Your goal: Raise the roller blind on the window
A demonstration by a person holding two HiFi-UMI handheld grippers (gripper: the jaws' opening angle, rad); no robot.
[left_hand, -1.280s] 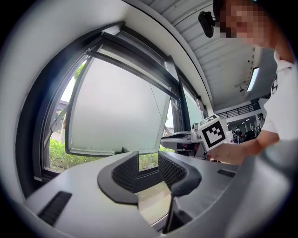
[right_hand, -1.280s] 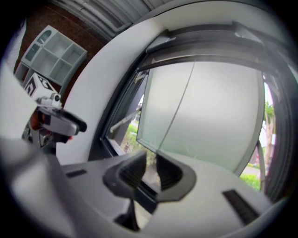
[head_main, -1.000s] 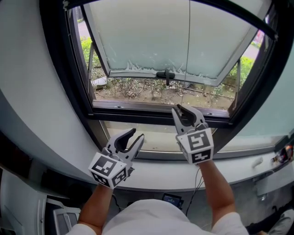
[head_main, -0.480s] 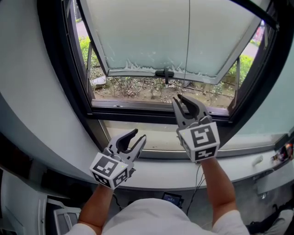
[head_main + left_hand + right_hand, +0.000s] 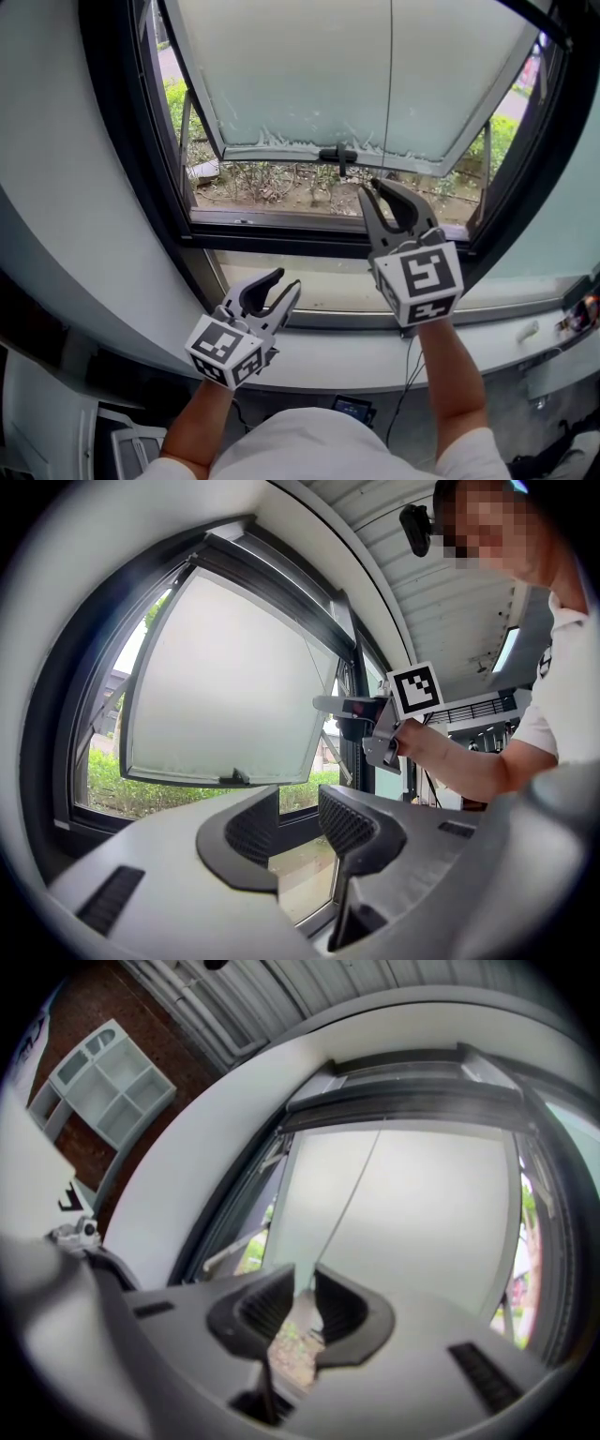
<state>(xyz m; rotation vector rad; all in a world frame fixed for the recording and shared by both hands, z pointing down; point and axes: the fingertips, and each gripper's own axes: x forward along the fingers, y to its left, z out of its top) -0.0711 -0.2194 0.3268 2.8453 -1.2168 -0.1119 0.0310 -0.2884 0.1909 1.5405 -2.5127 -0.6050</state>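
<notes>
Now right gripper (image 5: 377,187) jaws narrowly apart, blind cord (image 5: 391,75) between, unclamped; left gripper (image 5: 286,279) wide apart, empty.

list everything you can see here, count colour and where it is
window frame: 1, black, around the opening
window sash: 1, frosted white pane, tilted open outward
sash handle: 1, black, middle of the sash's bottom edge
cord: 1, thin grey, hanging in front of the sash
window sill: 1, white, below the frame
plants: several, green, on the ground outside
shirt: 1, white, bottom of the head view
forearms: 2, bare, reaching over the sill
left claw: 1, grey, open and empty, low by the sill
right claw: 1, grey, higher, open, cord running into its gap
</notes>
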